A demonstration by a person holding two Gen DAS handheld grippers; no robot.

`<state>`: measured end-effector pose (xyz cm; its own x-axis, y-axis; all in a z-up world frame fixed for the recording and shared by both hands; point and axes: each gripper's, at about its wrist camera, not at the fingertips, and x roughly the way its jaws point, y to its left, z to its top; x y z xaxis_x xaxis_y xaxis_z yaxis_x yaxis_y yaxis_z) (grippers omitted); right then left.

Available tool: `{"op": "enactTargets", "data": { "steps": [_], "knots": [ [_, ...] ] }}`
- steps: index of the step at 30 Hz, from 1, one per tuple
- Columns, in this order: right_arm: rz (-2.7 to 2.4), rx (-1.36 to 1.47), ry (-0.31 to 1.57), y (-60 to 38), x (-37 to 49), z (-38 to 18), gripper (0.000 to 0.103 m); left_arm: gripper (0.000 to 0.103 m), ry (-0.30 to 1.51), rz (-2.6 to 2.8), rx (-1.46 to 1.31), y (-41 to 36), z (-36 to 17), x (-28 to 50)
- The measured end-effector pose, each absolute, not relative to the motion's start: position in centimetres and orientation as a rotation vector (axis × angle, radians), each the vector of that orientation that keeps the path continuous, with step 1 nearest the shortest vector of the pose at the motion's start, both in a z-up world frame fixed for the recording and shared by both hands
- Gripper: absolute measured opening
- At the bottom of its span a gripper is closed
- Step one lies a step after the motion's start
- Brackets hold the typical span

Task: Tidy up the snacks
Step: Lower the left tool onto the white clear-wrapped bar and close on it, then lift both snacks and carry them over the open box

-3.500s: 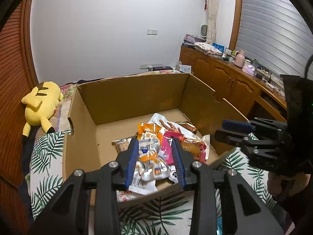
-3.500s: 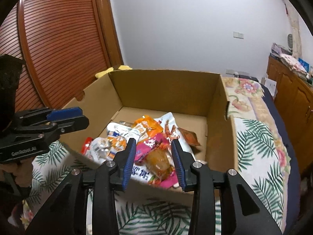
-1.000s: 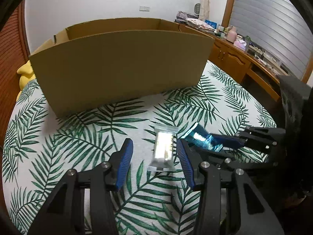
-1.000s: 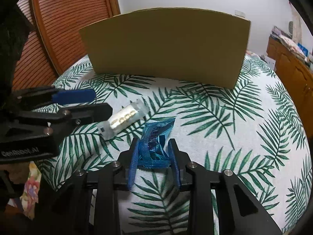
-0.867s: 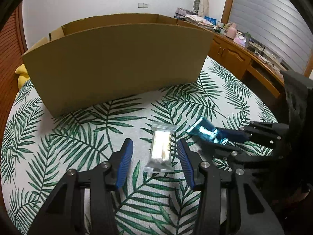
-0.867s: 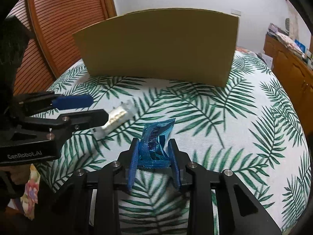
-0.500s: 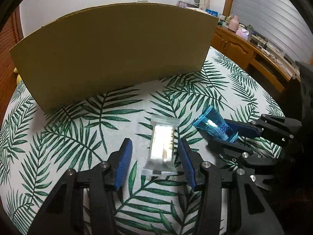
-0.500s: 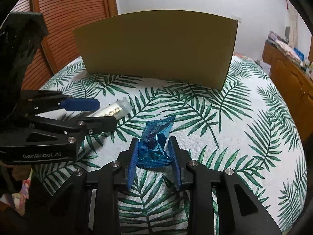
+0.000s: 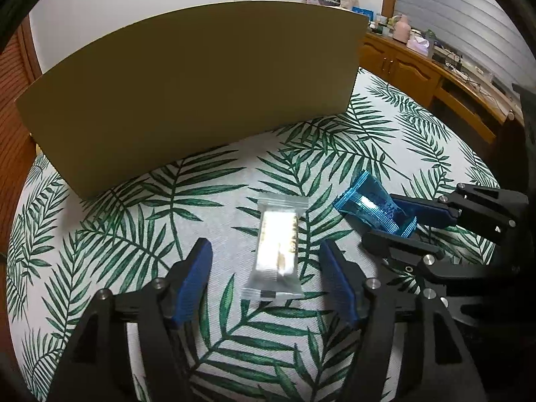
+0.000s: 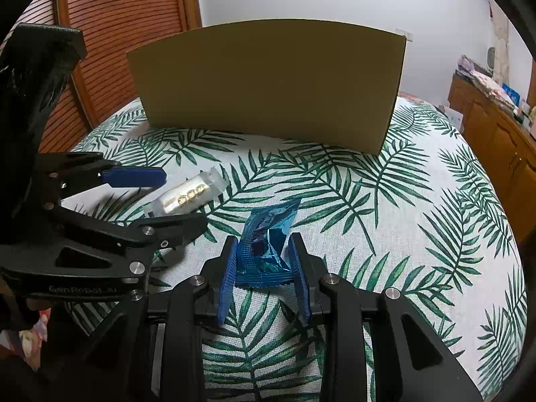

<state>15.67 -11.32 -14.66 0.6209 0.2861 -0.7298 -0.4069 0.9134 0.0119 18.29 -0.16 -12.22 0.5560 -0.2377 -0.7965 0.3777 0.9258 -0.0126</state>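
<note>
Two snack packets show: one clear packet [image 9: 277, 248] at the centre of the left wrist frame, and one blue packet [image 9: 372, 205] at the right centre of that frame. There is one box [image 9: 201, 90], filling the upper half of both frames. Two tools are in view, the left tool [image 9: 266, 283] at the bottom centre of its own frame and the right tool [image 10: 264, 276] at the bottom centre of its own, each with two blue pads [image 9: 196, 276].
</note>
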Motion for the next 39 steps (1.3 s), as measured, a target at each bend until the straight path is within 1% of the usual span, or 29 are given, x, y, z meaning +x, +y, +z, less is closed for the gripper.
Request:
{"op": "enactTargets", "data": {
  "steps": [4, 8, 12, 14, 15, 17, 20, 21, 22, 23, 29, 39],
  "knots": [
    [0.397, -0.162, 0.808, -11.5, 15.6, -14.6, 0.029, 0.067, 0.917, -0.354, 0.160, 0.0, -12.2, 18.4],
    [0.397, -0.163, 0.811, -11.6, 15.5, -14.4, 0.026, 0.067, 0.919, -0.356, 0.156, 0.3, -12.2, 18.3],
    [0.396, -0.162, 0.814, -11.7, 15.4, -14.3, 0.026, 0.061, 0.921, -0.383, 0.134, 0.8, -11.9, 17.9],
    [0.397, -0.161, 0.813, -11.9, 15.3, -14.1, 0.026, 0.056, 0.922, -0.381, 0.124, 1.0, -11.8, 17.9],
    [0.395, -0.161, 0.812, -11.9, 15.2, -14.1, 0.026, 0.052, 0.918, -0.382, 0.121, 1.1, -11.7, 17.8],
    [0.395, -0.159, 0.810, -12.0, 15.0, -14.0, 0.026, 0.048, 0.911, -0.390, 0.121, 1.2, -11.5, 17.7],
    [0.390, -0.160, 0.807, -12.1, 14.8, -13.8, 0.026, 0.036, 0.911, -0.395, 0.132, 1.0, -11.4, 17.8],
    [0.389, -0.159, 0.807, -12.2, 14.7, -13.8, 0.026, 0.027, 0.915, -0.396, 0.139, 0.9, -11.5, 17.9],
    [0.388, -0.158, 0.806, -12.2, 14.7, -13.7, 0.026, 0.022, 0.912, -0.394, 0.143, 0.9, -11.5, 17.9],
    [0.386, -0.159, 0.806, -12.3, 14.6, -13.7, 0.026, 0.021, 0.910, -0.391, 0.143, 0.8, -11.5, 17.8],
    [0.378, -0.158, 0.801, -12.8, 14.1, -13.4, 0.026, 0.020, 0.905, -0.395, 0.112, 1.2, -11.2, 17.5],
    [0.378, -0.144, 0.777, -13.0, 13.7, -12.3, 0.026, 0.021, 0.844, -0.397, 0.095, 1.9, -8.9, 16.0]
  ]
}}
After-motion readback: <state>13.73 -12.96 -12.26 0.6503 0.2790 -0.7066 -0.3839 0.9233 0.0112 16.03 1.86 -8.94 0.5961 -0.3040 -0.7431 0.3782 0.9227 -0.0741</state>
